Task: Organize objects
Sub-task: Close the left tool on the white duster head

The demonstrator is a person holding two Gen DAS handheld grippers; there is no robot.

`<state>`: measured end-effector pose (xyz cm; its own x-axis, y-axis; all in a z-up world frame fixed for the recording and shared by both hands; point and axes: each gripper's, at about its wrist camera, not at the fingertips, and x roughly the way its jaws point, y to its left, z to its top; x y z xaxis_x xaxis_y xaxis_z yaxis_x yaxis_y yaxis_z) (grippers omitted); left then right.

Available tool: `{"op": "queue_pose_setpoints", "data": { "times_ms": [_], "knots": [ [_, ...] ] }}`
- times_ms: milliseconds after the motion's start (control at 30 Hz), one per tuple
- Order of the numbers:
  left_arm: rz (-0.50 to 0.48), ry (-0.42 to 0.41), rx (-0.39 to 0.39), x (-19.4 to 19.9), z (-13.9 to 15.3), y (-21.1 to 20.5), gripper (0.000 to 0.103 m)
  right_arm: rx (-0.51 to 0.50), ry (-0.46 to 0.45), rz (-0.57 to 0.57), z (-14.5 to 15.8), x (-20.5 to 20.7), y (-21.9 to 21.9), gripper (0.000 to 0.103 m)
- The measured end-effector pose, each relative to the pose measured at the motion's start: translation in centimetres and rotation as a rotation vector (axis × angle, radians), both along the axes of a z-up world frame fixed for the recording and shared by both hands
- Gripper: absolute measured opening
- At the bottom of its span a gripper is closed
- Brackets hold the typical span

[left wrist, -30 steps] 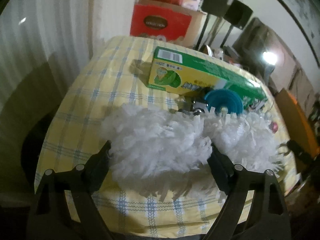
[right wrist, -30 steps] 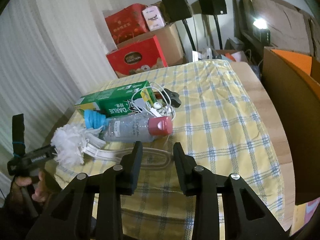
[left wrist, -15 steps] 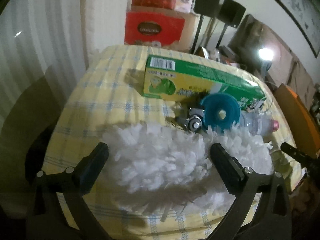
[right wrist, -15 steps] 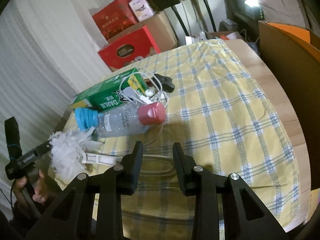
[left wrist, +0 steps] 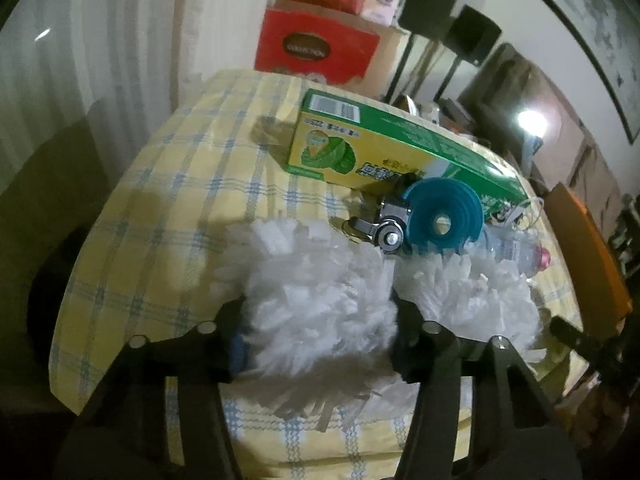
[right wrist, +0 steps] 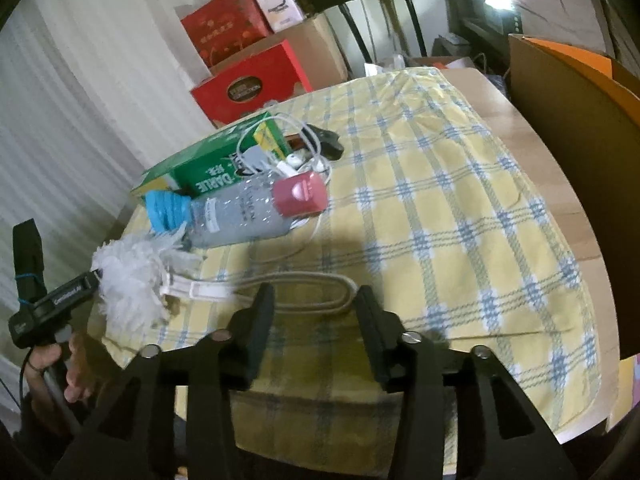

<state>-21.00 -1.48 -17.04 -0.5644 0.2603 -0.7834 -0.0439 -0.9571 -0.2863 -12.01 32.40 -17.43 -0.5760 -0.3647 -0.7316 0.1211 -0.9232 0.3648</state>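
left gripper just closed onto white duster head; right gripper just widened, empty, astride duster handle loop; box, bottle, cable clustered; sorting seemingly early, most pending

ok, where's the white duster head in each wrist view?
Left wrist: white duster head fills lower centre, between the left gripper fingers.
Right wrist: duster head at left edge, below the bottle.
Shared landmark: green box behind it in both.

Duster head hides left fingers' inner pads; duster handle motion-blurred; box print unreadable.
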Motion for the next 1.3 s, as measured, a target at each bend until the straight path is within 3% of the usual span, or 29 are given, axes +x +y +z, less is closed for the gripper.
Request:
{"op": "queue_pose_setpoints", "data": {
  "times_ms": [167, 333, 467, 567, 833, 1200, 1233, 1300],
  "knots": [
    [0.060, 0.002, 0.053, 0.7, 0.1, -1.0, 0.037, 0.021, 0.009, 0.011, 0.0, 0.3, -0.9, 0.060],
    [0.063, -0.012, 0.091, 1.3, 0.0, -1.0, 0.034, -0.042, 0.003, 0.047, -0.2, 0.3, -1.8, 0.061],
    [0.074, -0.073, 0.225, 1.2, -0.1, -1.7, 0.029, -0.122, -0.018, 0.071, -0.3, 0.1, -2.3, 0.061],
    [0.073, -0.108, 0.274, 1.5, -0.2, -2.1, 0.027, -0.174, -0.032, 0.079, -0.5, -0.1, -2.4, 0.061],
    [-0.004, -0.071, 0.150, 3.0, 0.4, -0.2, 0.026, -0.312, -0.074, 0.133, -0.9, -1.1, -3.8, 0.062],
    [-0.042, -0.013, 0.042, 4.3, 1.1, 1.9, 0.027, -0.214, -0.033, 0.244, -0.1, -0.2, -8.5, 0.067],
    [-0.043, -0.010, 0.037, 4.4, 1.1, 2.0, 0.027, -0.205, -0.030, 0.241, -0.1, -0.2, -8.6, 0.066],
    [-0.046, -0.001, 0.022, 4.5, 1.2, 2.2, 0.027, -0.192, -0.030, 0.222, -0.2, -0.1, -8.3, 0.054]
  ]
}}
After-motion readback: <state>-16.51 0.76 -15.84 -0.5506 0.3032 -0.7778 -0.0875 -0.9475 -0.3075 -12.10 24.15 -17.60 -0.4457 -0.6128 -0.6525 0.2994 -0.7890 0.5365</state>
